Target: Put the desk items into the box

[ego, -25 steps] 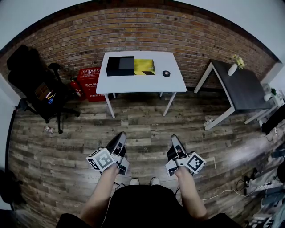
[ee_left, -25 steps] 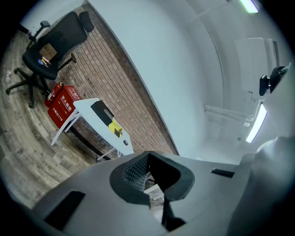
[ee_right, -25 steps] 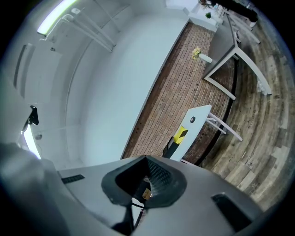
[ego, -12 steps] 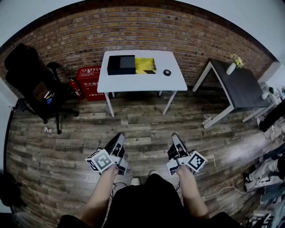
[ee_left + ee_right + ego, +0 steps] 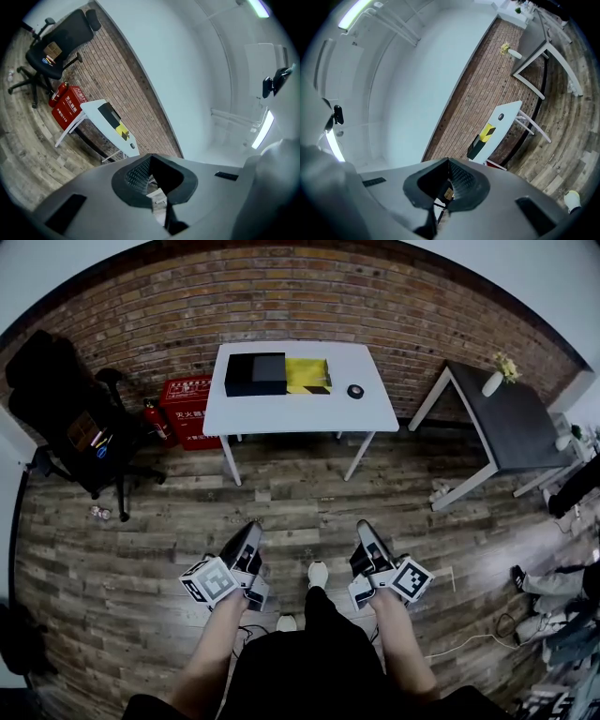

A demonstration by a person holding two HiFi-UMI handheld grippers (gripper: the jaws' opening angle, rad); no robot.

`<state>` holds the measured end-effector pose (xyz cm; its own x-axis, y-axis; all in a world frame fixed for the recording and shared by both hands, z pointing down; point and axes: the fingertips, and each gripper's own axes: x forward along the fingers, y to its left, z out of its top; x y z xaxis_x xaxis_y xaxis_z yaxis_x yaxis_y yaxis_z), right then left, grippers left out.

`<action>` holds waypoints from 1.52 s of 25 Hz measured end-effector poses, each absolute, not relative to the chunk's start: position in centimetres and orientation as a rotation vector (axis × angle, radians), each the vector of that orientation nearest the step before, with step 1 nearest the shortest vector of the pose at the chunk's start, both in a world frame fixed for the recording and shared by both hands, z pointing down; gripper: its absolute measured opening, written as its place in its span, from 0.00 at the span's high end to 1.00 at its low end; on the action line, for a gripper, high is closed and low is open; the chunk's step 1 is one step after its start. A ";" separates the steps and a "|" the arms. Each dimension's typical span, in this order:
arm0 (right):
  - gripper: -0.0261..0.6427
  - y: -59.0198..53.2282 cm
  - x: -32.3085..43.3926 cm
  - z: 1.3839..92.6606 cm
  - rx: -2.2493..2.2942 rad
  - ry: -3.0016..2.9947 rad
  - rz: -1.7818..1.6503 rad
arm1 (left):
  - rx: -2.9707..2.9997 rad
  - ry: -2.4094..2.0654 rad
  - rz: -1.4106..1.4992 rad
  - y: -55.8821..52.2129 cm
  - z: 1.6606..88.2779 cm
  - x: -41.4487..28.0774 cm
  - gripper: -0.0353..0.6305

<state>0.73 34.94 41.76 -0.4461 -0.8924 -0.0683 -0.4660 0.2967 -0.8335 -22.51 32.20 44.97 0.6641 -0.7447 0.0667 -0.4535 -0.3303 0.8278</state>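
Left gripper [image 5: 251, 532] and right gripper [image 5: 366, 532], jaws pressed together and empty, face the table [image 5: 300, 413] at twelve o'clock. The small round item [image 5: 355, 391], at three o'clock of the box [image 5: 307, 374], looks light and stiff, best pinched across its sides.

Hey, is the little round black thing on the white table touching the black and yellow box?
Apart. The head view shows bare white tabletop between the round black item and the box.

Head view steeply down, distant; gripper views level; all share white table [image 5: 300, 409].
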 end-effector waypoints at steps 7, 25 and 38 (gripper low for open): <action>0.93 29.7 2.6 42.4 -1.194 2.050 -1.059 | 1.986 -0.941 -0.400 27.0 45.0 -20.3 0.93; 0.93 12.6 9.5 43.1 -1.072 2.095 -1.155 | 1.968 -1.017 -0.400 11.9 44.0 -11.8 0.93; 0.93 6.4 12.9 45.5 -1.024 2.086 -1.236 | 1.935 -1.078 -0.391 6.7 44.9 -8.4 0.93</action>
